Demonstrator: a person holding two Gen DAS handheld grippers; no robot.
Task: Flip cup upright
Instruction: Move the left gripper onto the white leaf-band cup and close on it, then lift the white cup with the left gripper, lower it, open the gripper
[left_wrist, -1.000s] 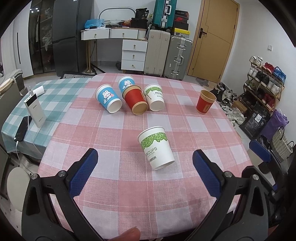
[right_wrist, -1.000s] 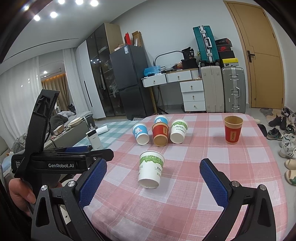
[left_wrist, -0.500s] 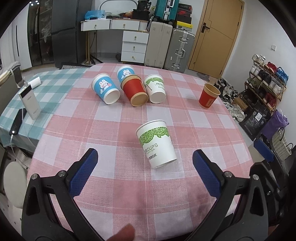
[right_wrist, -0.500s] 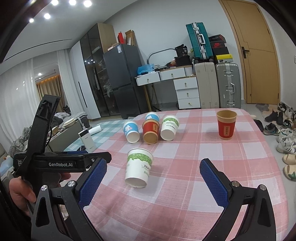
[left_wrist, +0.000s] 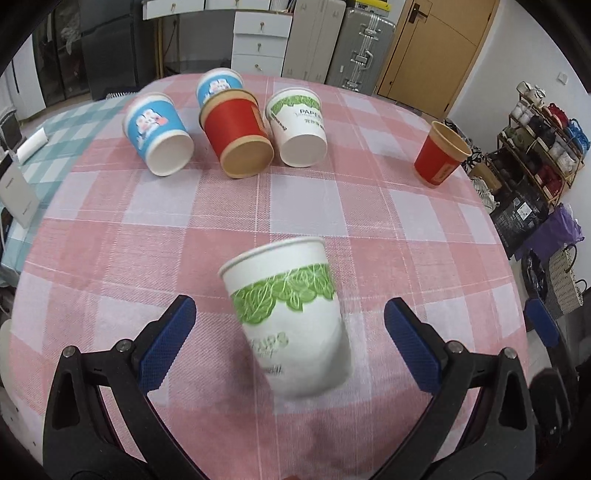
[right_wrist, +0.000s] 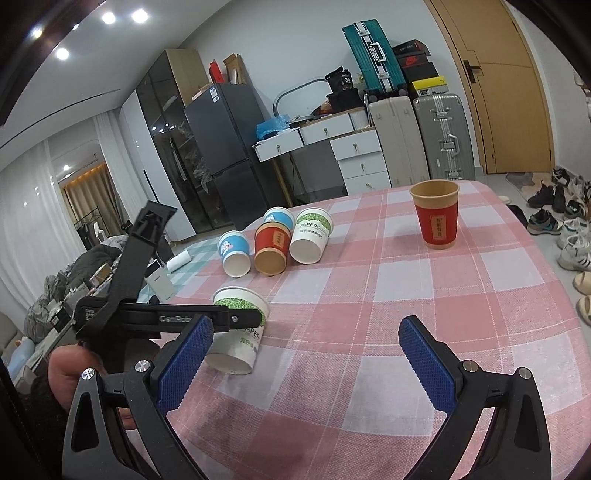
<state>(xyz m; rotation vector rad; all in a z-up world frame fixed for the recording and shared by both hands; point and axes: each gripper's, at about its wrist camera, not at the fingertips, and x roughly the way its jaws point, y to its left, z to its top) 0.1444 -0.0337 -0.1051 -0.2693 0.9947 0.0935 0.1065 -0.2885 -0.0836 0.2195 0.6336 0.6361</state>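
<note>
A white paper cup with a green leaf band (left_wrist: 291, 317) lies on its side on the pink checked tablecloth (left_wrist: 332, 206), its mouth toward me. My left gripper (left_wrist: 290, 343) is open, with the cup between its two blue pads, untouched. In the right wrist view the same cup (right_wrist: 240, 332) lies at the left, partly hidden behind the left gripper's black body (right_wrist: 147, 317). My right gripper (right_wrist: 306, 365) is open and empty, above the cloth to the right of the cup.
Several cups lie on their sides in a row at the far side: two blue (left_wrist: 159, 133), a red one (left_wrist: 236, 136), a white one (left_wrist: 299, 129). A red cup (left_wrist: 439, 155) stands upright far right. A power bank (left_wrist: 14, 195) stands at the left table edge.
My left gripper has moved forward and down, so the green-banded cup now lies between its pads. The right gripper has shifted a little. No cup has moved.
</note>
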